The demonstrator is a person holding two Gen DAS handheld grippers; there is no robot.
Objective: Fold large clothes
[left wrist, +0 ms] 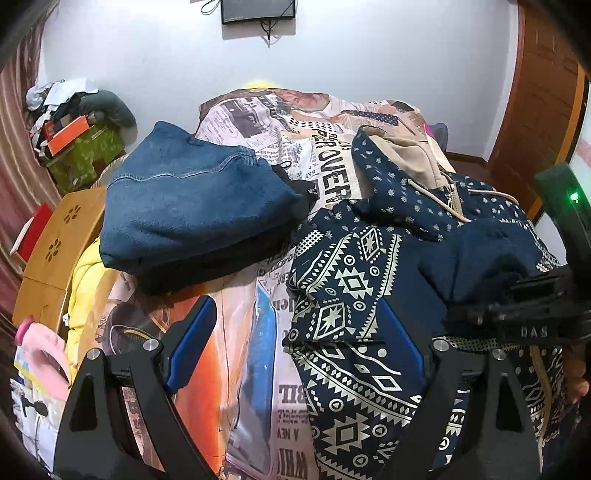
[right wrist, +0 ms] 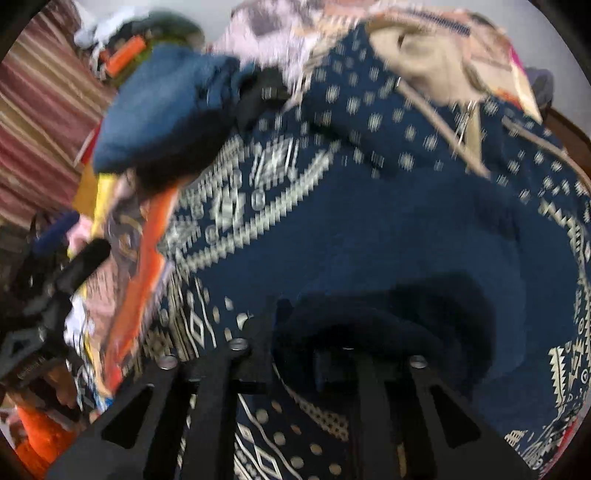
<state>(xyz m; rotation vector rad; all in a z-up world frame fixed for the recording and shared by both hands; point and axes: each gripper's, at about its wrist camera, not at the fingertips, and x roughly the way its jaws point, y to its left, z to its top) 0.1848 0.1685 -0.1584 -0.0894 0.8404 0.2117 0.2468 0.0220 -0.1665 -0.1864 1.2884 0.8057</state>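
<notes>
The right gripper (right wrist: 295, 343), fingers pinched on the navy geometric-print hooded jacket (left wrist: 354, 295), seems mid-fold—next, the left gripper (left wrist: 295, 332), fingers spread, should grab its hem.

Clutter around my bed

A wall screen (left wrist: 258, 10) hangs far ahead; at my left, a wooden side table (left wrist: 55, 254) stands near a green box (left wrist: 86, 155) topped with an orange box (left wrist: 68, 134); striped curtains (left wrist: 14, 122) behind.
</notes>
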